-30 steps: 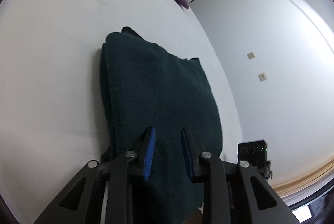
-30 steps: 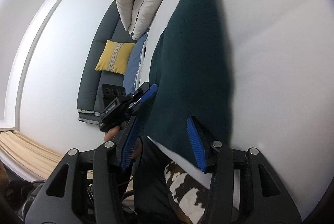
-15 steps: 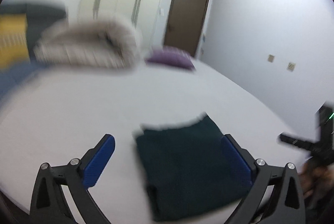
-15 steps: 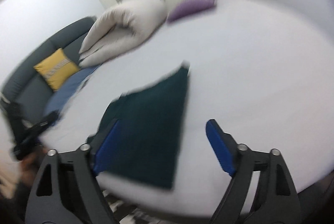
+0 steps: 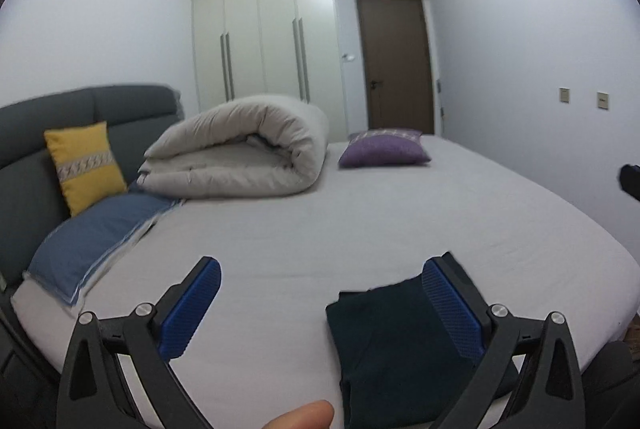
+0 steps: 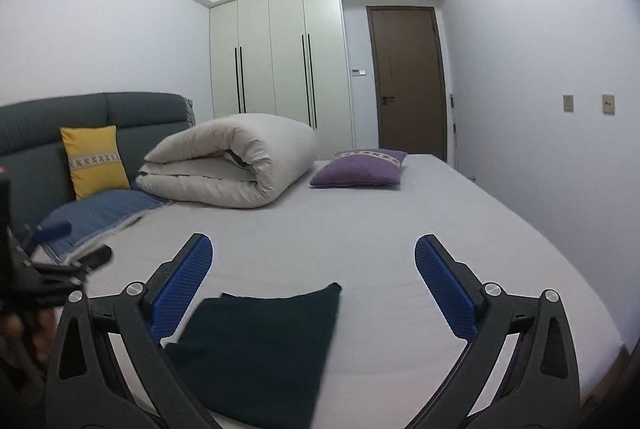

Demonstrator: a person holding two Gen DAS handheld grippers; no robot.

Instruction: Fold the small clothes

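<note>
Both the left claw (image 5: 322, 313) and right claw (image 6: 314, 291) stood spread and empty above the folded dark-green knitted garment (image 6: 260, 345), which lay at the near edge of the grey-sheeted bed (image 6: 380, 229), judged soft, light, best pinched at a corner.

dark green garment (image 6: 264, 345), purple cushion (image 6: 358, 169)

Folded garment (image 5: 400, 341) cut by bottom edge
</note>
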